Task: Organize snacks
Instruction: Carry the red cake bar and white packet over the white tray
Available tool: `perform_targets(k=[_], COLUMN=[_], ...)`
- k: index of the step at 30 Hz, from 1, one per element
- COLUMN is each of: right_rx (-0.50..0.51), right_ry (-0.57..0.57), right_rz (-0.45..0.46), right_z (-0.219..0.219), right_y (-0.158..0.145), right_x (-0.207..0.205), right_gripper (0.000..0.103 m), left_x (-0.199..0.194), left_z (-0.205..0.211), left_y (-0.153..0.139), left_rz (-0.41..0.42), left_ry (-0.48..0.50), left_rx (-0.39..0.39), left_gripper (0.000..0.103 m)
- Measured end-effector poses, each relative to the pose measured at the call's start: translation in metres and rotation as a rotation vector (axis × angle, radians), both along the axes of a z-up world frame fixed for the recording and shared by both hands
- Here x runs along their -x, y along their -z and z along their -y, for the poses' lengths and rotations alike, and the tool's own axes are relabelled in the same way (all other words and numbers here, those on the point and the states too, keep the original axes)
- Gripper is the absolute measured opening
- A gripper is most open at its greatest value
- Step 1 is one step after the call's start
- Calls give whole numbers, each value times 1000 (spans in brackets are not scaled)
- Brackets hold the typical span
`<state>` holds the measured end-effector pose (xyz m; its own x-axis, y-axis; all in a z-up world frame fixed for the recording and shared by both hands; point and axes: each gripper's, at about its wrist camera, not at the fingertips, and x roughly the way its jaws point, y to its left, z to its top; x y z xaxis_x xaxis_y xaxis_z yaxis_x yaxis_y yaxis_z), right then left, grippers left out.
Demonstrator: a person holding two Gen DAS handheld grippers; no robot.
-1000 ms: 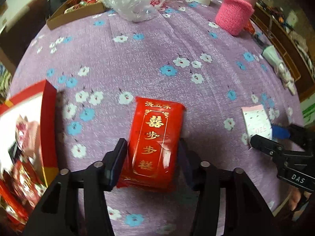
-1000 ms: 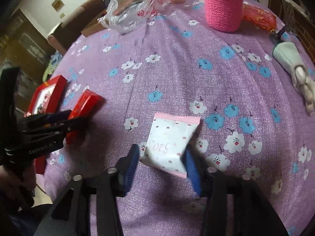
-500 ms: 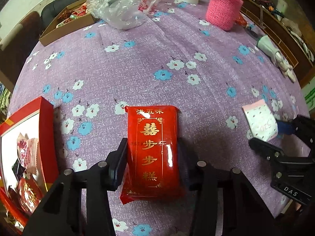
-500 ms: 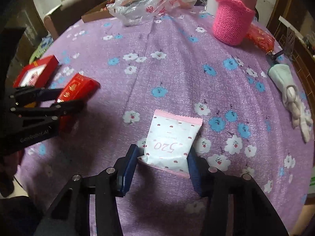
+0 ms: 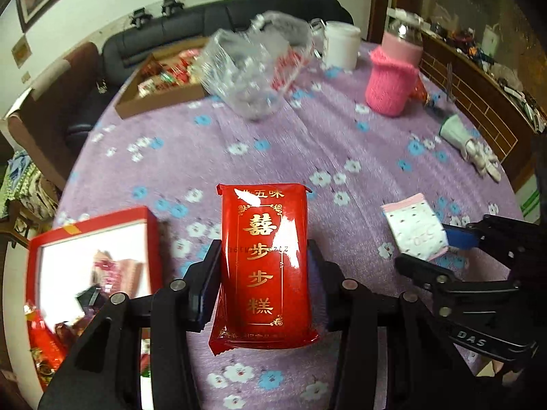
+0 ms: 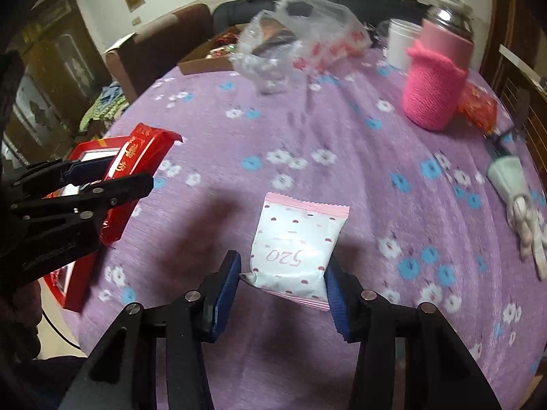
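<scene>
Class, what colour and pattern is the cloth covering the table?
The tablecloth is purple with small white and blue flowers, clearest in the right wrist view.

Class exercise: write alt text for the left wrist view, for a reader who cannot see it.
The left gripper holds a red snack packet with gold lettering above a purple floral tablecloth. An open red box of snacks sits at lower left; at right, the right gripper holds a white and pink packet.

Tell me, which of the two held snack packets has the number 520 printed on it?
The white packet with pink dots, held in the right gripper. The left gripper's red packet has gold characters.
</scene>
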<state>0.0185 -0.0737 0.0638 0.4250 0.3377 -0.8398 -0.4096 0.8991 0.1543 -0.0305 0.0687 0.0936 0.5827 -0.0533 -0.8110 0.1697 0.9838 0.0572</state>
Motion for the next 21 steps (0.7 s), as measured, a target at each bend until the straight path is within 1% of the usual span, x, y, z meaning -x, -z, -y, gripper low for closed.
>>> perform_targets(k=[10,15,21], right_rx=[-15,-20,-38], right_ry=[-132,-188,-249], right_rz=[72,93,95], right_z=[-46,-63,-83], right_y=[-22,-27,-30], right_x=[-4,-2,-1], right_gripper=[49,49,49], left_x=[17,23,33], left_z=[-26,-42,-62], left_y=[-23,-27,-26], left_rz=[67,81,78], left_ry=[-87,-148,-228], left_rx=[-9,-12,-22], left_gripper=[44,44,45])
